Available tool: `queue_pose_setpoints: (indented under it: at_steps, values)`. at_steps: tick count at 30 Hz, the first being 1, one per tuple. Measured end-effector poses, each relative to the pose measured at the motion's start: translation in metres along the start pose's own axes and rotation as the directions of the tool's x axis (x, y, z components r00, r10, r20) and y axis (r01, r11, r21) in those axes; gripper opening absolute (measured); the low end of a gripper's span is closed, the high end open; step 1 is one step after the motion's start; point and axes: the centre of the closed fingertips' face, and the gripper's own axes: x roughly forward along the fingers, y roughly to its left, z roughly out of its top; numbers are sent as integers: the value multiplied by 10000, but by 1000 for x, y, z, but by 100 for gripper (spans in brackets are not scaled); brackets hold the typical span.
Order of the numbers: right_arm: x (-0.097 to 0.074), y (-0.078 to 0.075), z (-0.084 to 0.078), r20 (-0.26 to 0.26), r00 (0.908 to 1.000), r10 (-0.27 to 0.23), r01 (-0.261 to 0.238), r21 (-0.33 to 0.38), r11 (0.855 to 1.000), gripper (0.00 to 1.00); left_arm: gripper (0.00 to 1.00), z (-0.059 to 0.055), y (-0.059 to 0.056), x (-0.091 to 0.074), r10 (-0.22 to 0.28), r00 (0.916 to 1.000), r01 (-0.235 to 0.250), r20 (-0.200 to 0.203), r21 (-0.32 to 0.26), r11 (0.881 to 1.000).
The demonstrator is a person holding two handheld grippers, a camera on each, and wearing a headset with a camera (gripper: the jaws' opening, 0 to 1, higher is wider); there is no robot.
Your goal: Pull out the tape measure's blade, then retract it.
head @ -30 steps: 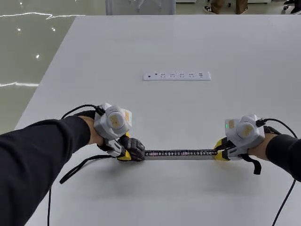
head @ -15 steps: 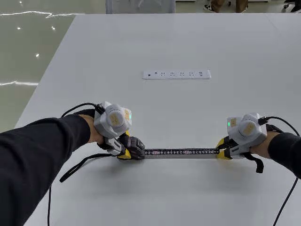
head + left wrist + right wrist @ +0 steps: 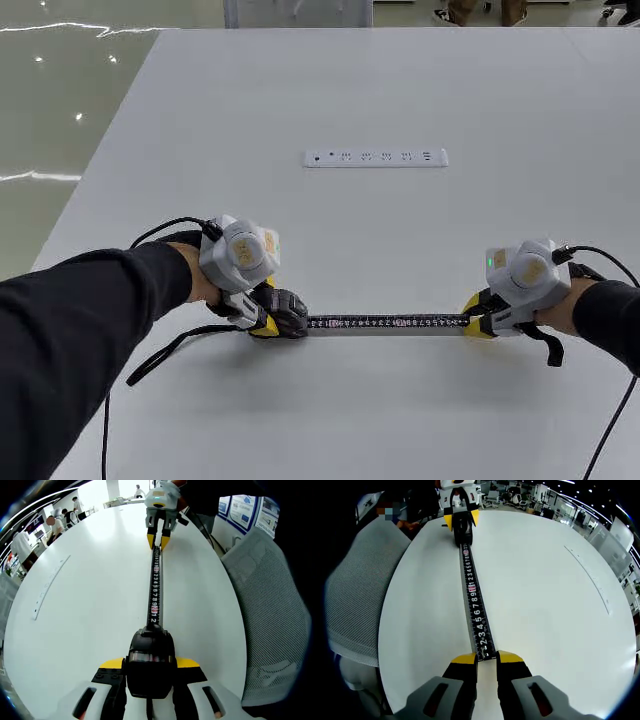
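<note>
- On the left of the head view, left claw [image 3: 272,322] closed around the black rubber-cased tape measure body [image 3: 285,312], low against the white counter [image 3: 400,240]; a black-sleeved arm behind it and black cables trailing back.
- Shown closer in the left gripper view: case wedged between the two yellow-tipped jaws, slot facing forward, with a grey mesh chair [image 3: 270,605] just past the counter's near edge.
- Running rightwards from the case, dark steel blade [image 3: 385,323] pulled out straight and lying flat on the counter between the two claws.
- Legible in the right gripper view only: white numerals 1 to 9 climbing away from the blade's tip, then a red-marked ten and further digits; mere specks from the head camera.
- On the right, right claw [image 3: 477,322] narrowed to a pinch on the blade's free end, yellow tips either side of it.
- Beyond the blade, wide bare counter up to a long white power strip [image 3: 376,158], well apart; left counter edge near the left arm.
</note>
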Motion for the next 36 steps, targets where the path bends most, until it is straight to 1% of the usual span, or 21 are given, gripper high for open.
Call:
queue_pose_setpoints:
  at_steps: [10,22,36]
  values:
    - [-3,0,-5,-59,10000,35,-35,37,10000,10,31,0,0,0,14,10000,-14,16,-17,10000]
    - [-6,7,-1,-106,9999,96,-94,161,9998,10,31,0,-1,0,29,10000,-29,-1,-16,10000]
    - [-7,7,-1,-115,9998,156,-154,219,9996,10,31,0,-1,0,24,10000,-24,-22,-4,10000]
